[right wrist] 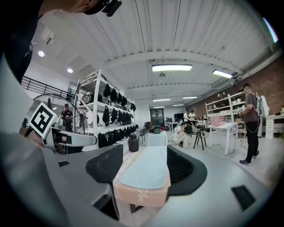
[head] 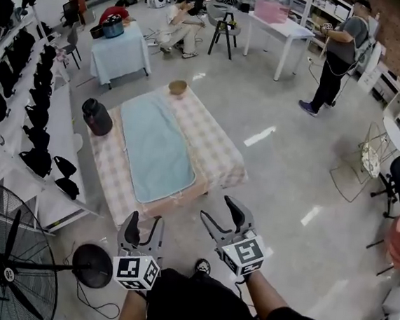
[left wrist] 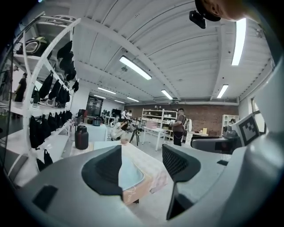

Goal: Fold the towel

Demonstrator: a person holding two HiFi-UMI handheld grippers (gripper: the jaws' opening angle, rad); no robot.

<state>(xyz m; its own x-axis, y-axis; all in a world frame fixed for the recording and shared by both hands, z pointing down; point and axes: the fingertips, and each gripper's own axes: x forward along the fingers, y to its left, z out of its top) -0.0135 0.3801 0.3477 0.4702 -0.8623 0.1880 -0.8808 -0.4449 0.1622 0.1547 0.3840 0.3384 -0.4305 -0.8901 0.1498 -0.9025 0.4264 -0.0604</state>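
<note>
Both empty, jaws wide: left gripper (head: pixel 145 222), right gripper (head: pixel 219 212), short of near edge of table (head: pixel 175 201). Risk: pinching tablecloth (head: pixel 218 150) along with towel (head: pixel 157 148) corners.

I hold two grippers, one left gripper (head: pixel 145 222) and one right gripper (head: pixel 219 211); ahead I count one long table (head: pixel 218 150) in a checked cloth; on it lie one pale blue towel (head: pixel 157 148), one dark jug (head: pixel 96 117) and one small bowl (head: pixel 177 87); at my lower left stands one floor fan (head: pixel 3 270); farther off are one small draped table (head: pixel 120 53) and one white table (head: pixel 283 30) bearing one pink box (head: pixel 272 10); I count three people: one standing person (head: pixel 337 53), one seated person (head: pixel 179 21), one person in red (head: pixel 116 10).
</note>
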